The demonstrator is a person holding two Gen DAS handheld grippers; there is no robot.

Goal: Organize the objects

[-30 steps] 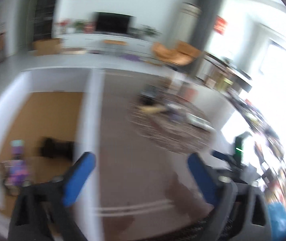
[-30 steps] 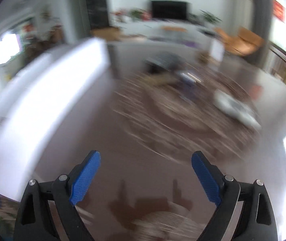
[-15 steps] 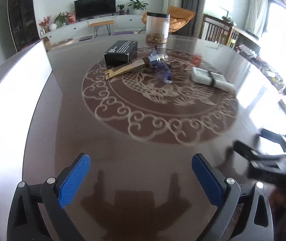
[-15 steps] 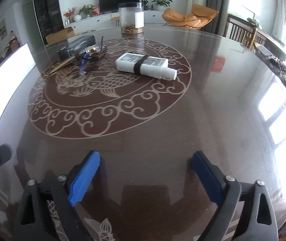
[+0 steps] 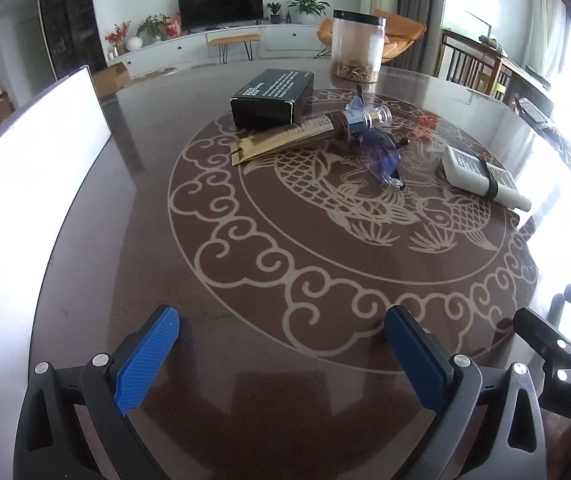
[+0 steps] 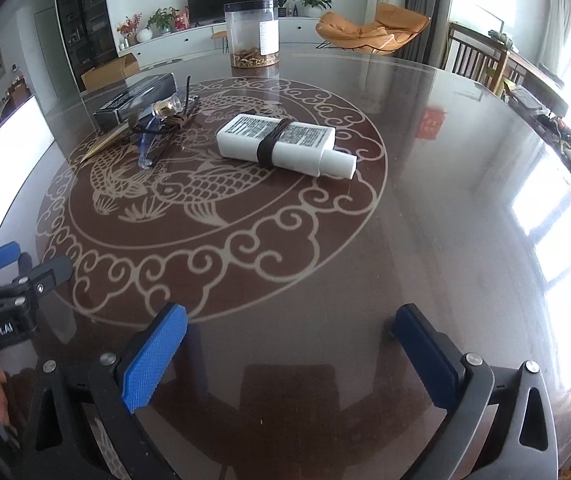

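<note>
Settled now over the near edge of the table (image 5: 85, 280) after a blurred swing across the room a second ago; sharp in both views, so likely the very start of the organizing, nothing yet gripped. Left gripper (image 5: 281, 344) wide, empty, low in the frame, hovering above bare tabletop; right gripper (image 6: 291, 350) likewise wide and empty, low centre of its own view, with the left one visible at the lower left edge there. All the objects well apart from both grippers, clustered in the upper half: black box (image 5: 273, 98) upper centre; jar (image 5: 359, 48) behind it near the far edge; gold pouch (image 5: 281, 142) just in front of the box, touching or nearly touching a small glass bottle (image 5: 365, 118); blue glasses (image 5: 381, 152) tangled just beside that bottle; white bottle (image 6: 281, 144) with a dark band, lying on its side, centre of the right view. Compared with half a second back, nearly the same aim, objects a little larger and nearer in both views; judged a short forward approach, the white bottle probably the easiest first reach for the right gripper.
</note>
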